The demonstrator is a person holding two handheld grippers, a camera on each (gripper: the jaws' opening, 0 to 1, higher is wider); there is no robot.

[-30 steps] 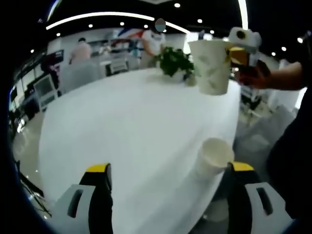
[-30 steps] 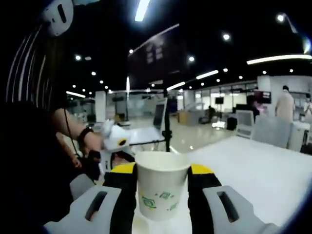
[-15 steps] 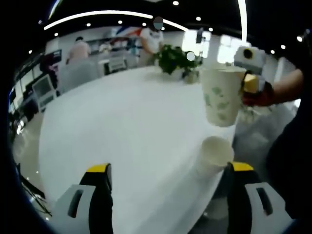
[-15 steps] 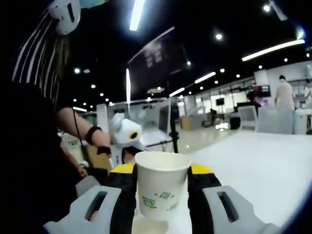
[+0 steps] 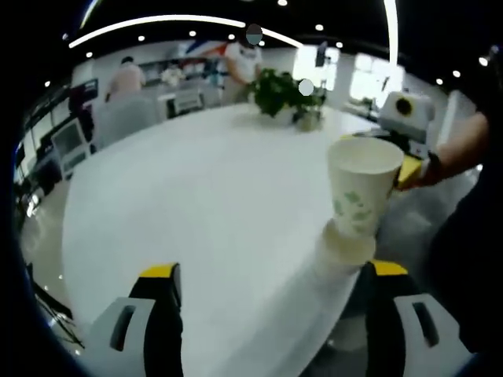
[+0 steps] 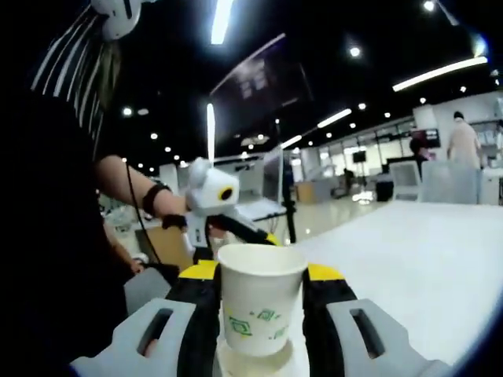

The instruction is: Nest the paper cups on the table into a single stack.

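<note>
I am holding a paper cup clamped between the jaws of my right gripper, its base sitting just inside the mouth of a second cup standing near the edge of the white desk. The held cup is carrying a green printed pattern; no writing on it is readable. In the left gripper view, the right gripper is reaching in from the right, gripping the cup upright above the lower one. My left gripper is hovering over the desk with its jaws spread apart and nothing between them. A potted plant is standing at the desk's far side.
</note>
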